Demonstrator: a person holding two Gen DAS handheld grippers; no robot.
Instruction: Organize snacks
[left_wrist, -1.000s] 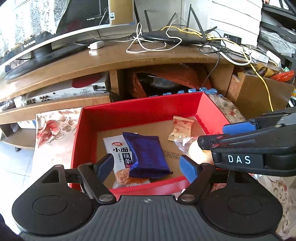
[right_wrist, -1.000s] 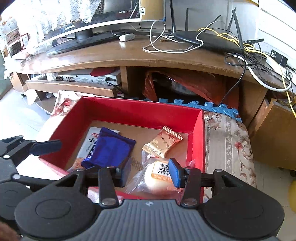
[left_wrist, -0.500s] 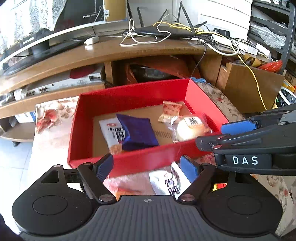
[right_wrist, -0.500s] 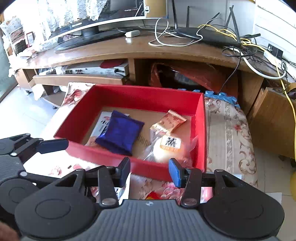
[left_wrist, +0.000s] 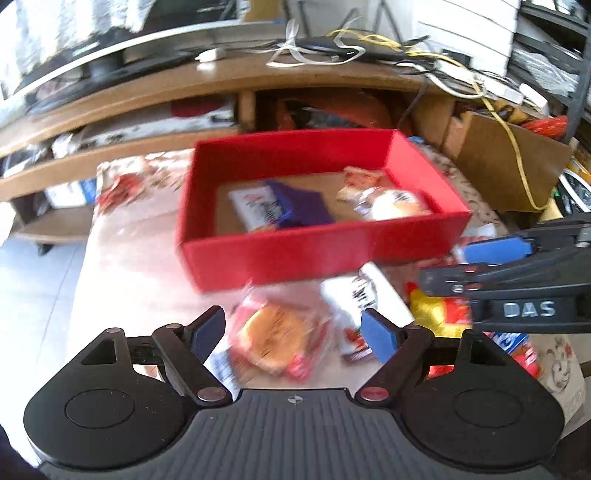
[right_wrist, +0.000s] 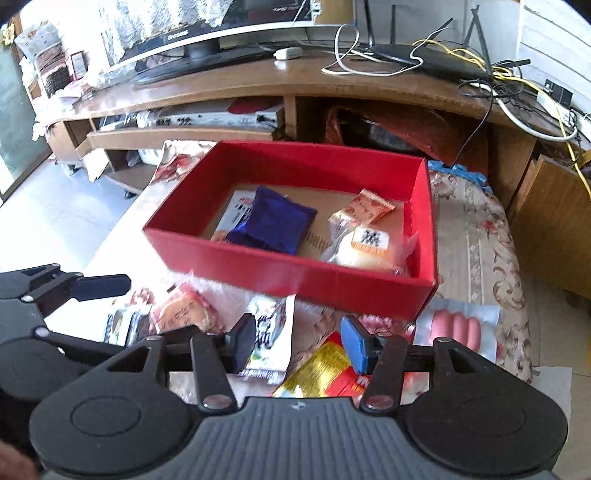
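A red box (left_wrist: 321, 251) (right_wrist: 291, 275) on a floral-cloth table holds a blue packet (right_wrist: 273, 219), a white spicy-strip packet (right_wrist: 236, 210), an orange sachet (right_wrist: 369, 210) and a wrapped bun (right_wrist: 365, 247). In front of the box lie loose snacks: a bread roll in a red wrapper (left_wrist: 277, 339) (right_wrist: 184, 312), a white packet (left_wrist: 354, 295) (right_wrist: 269, 332), a yellow-red packet (right_wrist: 325, 369) and a pack of sausages (right_wrist: 456, 328). My left gripper (left_wrist: 293, 332) is open and empty over the bread roll. My right gripper (right_wrist: 297, 343) is open and empty over the white and yellow packets.
A wooden TV stand (right_wrist: 332, 88) with a monitor, a router and tangled cables runs behind the table. A brown cardboard box (left_wrist: 506, 166) stands at the right. Tiled floor (right_wrist: 55, 206) lies to the left of the table.
Both grippers have drawn back from over the box towards the near edge of the table. The loose snacks in front of the box have come into view. Both stay open.
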